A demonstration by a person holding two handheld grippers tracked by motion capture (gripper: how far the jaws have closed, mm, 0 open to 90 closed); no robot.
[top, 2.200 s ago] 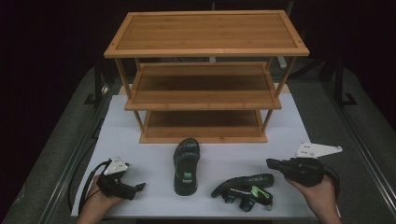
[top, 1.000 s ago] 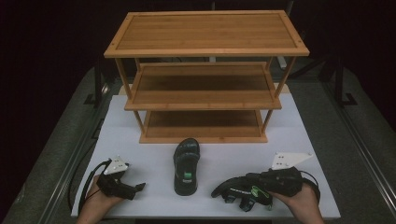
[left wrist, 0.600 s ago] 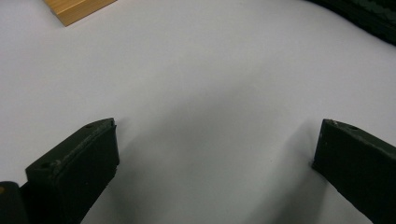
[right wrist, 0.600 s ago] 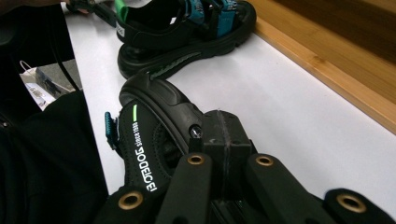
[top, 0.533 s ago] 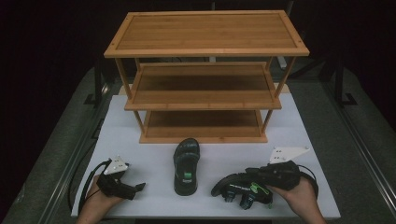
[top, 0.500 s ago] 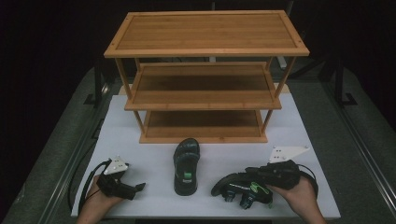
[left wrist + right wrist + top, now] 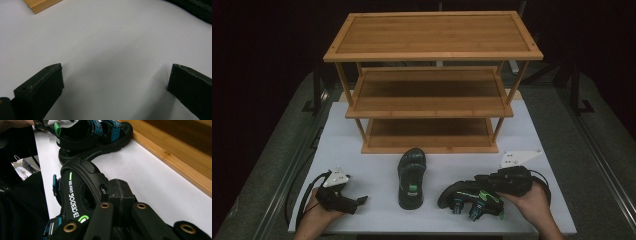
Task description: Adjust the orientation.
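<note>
One white table (image 7: 362,175), dark room

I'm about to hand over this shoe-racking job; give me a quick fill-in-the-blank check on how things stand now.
1. The right gripper is shut on the black sandal with green and teal trim, which lies on its ____.
2. The left gripper has its jaws ____ over the white tabletop.
3. The second black sandal lies in front of the three-tier bamboo rack, whose shelves hold ____ sandals.

Missing words: side; open; no
</note>
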